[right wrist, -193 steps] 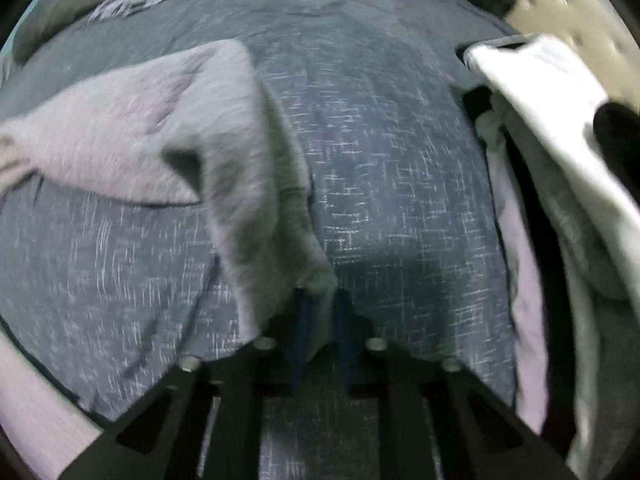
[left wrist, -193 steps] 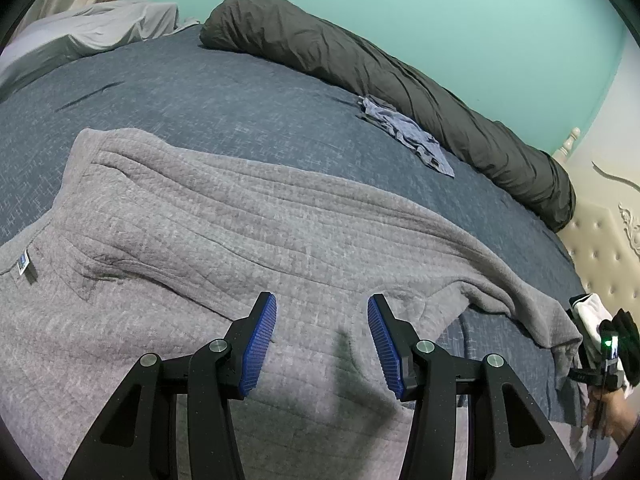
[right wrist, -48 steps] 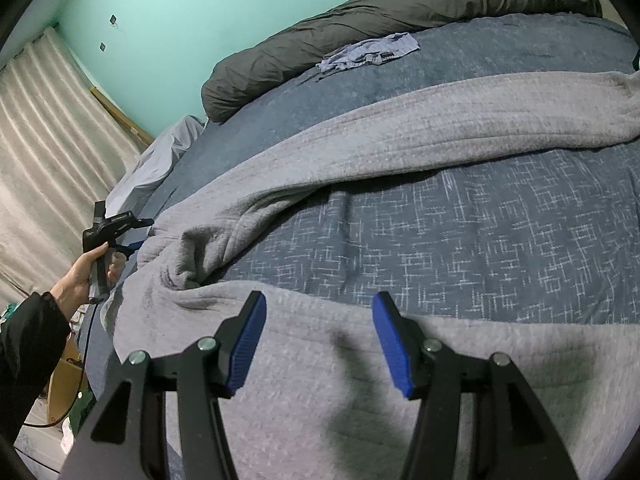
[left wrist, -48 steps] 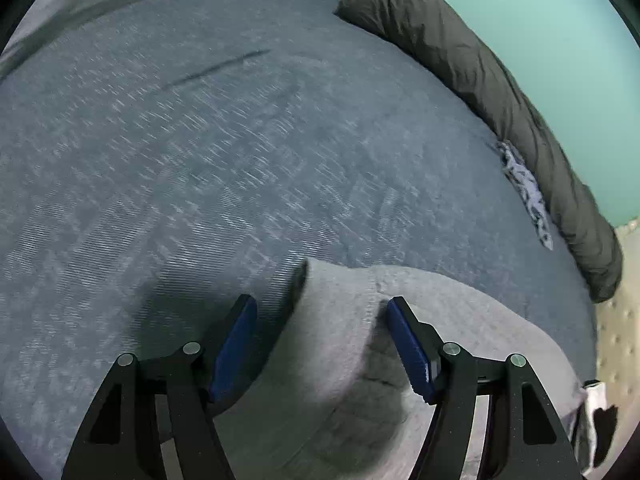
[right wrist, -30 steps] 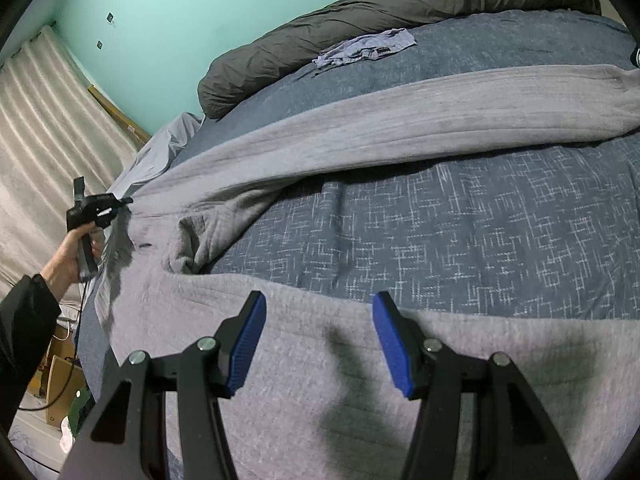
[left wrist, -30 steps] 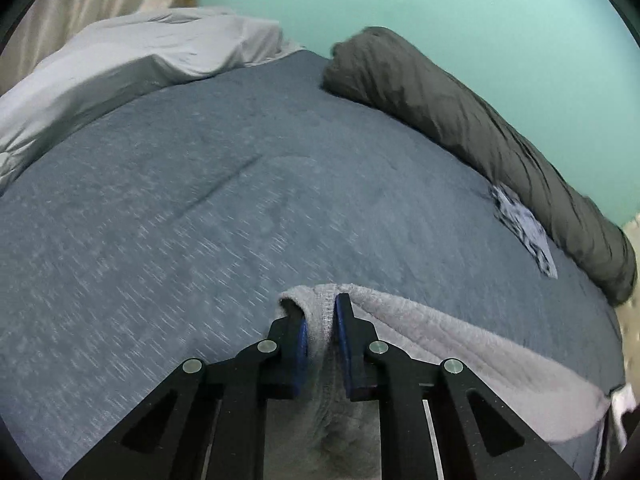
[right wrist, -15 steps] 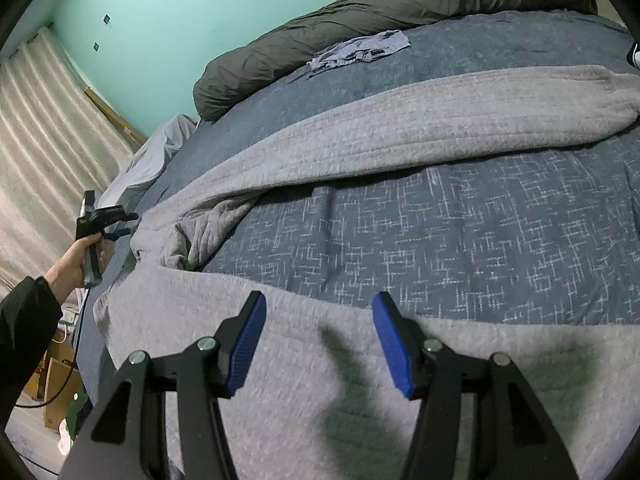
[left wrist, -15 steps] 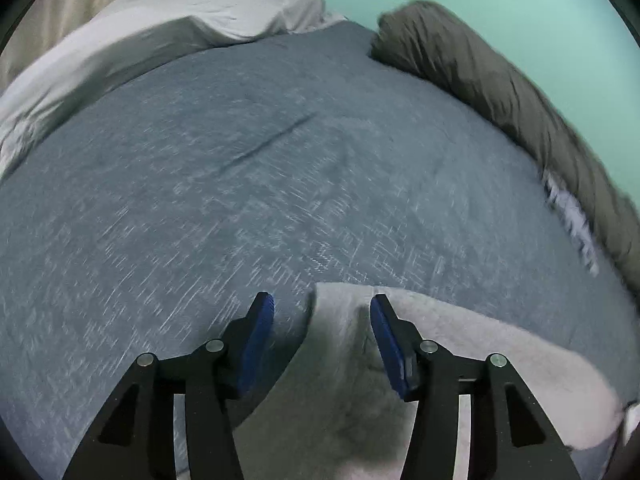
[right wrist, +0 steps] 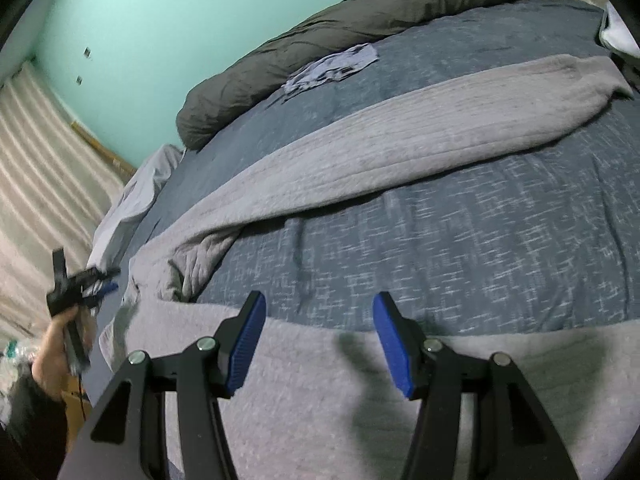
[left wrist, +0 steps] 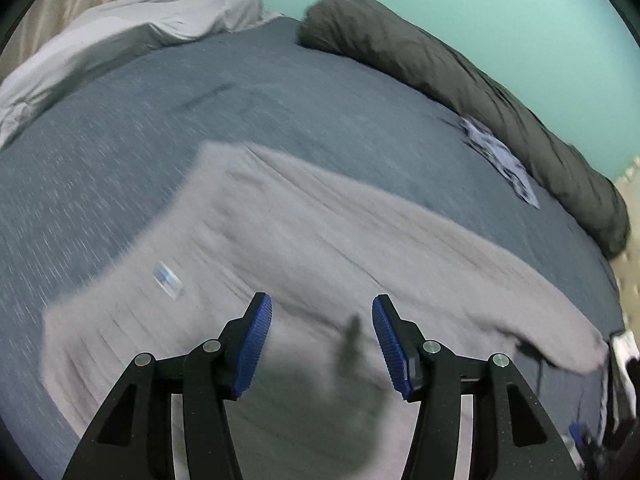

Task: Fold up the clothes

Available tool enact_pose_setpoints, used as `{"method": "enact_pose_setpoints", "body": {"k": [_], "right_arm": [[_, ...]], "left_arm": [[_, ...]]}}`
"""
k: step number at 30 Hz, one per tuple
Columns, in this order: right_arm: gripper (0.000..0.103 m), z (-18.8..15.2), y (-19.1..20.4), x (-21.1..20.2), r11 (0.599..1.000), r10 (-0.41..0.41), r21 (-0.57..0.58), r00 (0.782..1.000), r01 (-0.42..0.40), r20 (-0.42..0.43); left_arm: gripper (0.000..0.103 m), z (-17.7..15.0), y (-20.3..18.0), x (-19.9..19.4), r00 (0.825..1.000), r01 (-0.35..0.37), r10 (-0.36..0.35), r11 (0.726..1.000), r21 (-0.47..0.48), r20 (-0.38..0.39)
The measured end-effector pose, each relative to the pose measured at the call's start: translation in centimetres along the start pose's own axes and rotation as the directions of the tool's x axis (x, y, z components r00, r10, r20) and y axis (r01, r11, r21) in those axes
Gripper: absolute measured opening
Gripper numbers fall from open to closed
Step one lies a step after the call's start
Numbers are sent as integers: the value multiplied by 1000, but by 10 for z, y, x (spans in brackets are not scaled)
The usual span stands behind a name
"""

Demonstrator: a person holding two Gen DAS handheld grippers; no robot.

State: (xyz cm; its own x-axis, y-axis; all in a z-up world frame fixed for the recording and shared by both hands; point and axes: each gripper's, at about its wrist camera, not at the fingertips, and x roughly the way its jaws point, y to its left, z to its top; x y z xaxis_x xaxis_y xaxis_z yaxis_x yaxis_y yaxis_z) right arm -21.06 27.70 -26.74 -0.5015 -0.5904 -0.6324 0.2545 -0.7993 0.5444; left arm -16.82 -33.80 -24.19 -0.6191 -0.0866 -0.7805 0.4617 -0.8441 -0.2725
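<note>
Across the blue-grey patterned bed cover, from its left edge toward the right, the grey knitted long-sleeved garment lies spread; the left gripper hangs above it, jaws apart, empty; the right gripper likewise gapes empty over fabric.

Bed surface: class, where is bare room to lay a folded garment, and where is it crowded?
Free: blue bedspread between pale sheet, dark rolled duvet and grey garment. Crowded: the near side under that garment, and beside the small patterned cloth.
</note>
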Motion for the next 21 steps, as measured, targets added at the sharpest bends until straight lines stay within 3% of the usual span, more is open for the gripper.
{"method": "enact_pose_setpoints", "body": {"k": [7,12,21], "right_arm": [[59,7,-15,-2,999,-19,27,1000,19,-6],[59,9,-20,0,999,-32,21,999,32,-15],[59,3,-28,11,996,-88,19,995,89,-42]], "left_arm": [[57,-62,-49,16,996,73,-72,997,40,-44],[57,-86,-66,24,998,66,-64,992,107,-26],[59,-95,-69,35,998,67,-62,986,156,-31]]}}
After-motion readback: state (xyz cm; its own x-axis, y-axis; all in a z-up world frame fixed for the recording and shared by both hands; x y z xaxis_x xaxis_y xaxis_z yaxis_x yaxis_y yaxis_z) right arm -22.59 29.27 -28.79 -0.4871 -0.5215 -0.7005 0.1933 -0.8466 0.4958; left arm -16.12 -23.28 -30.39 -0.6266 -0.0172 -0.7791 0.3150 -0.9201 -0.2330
